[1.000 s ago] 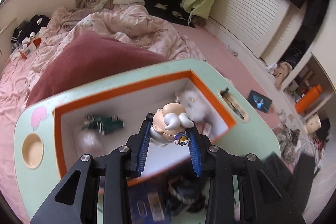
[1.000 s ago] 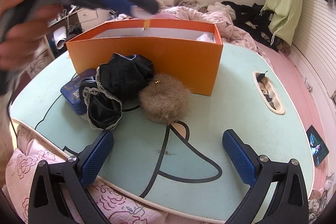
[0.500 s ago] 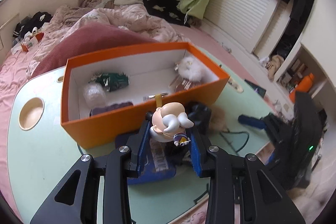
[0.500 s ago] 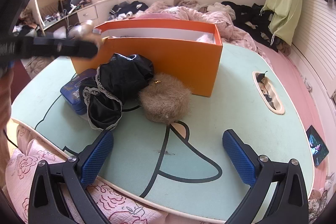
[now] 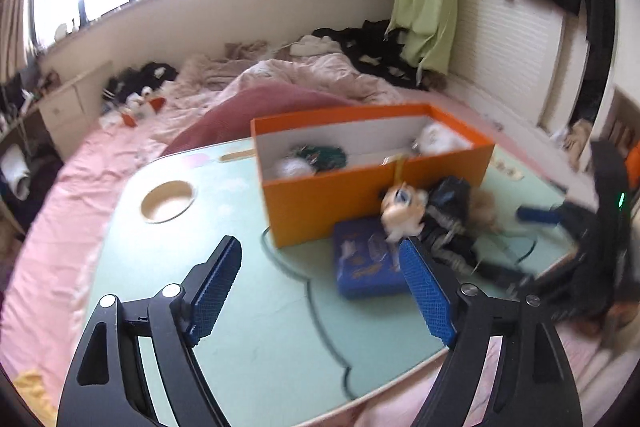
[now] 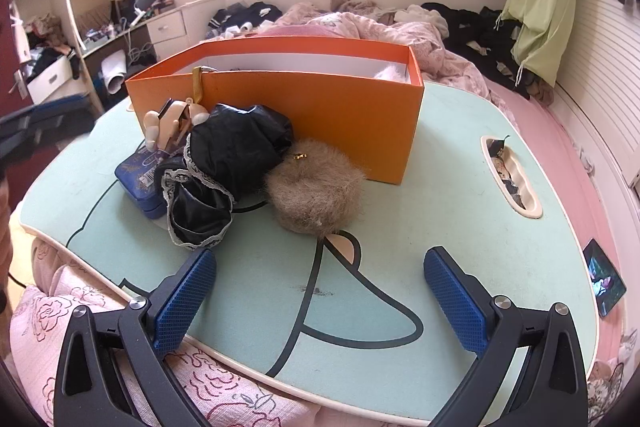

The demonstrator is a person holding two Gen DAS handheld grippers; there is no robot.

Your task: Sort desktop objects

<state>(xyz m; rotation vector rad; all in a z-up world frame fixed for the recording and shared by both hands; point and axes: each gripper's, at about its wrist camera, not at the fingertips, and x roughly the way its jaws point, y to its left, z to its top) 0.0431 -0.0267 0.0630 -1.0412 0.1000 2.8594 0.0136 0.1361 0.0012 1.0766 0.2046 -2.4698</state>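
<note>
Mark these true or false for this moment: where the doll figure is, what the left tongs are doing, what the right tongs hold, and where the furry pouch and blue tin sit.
1. The doll figure lies inside the orange box. False: it hangs outside the front wall, its strap hooked over the rim.
2. The left tongs have just been opening, with nothing between them. True.
3. The right tongs grip the furry pouch. False: they are open and empty.
4. The blue tin sits on the table outside the box. True.
</note>
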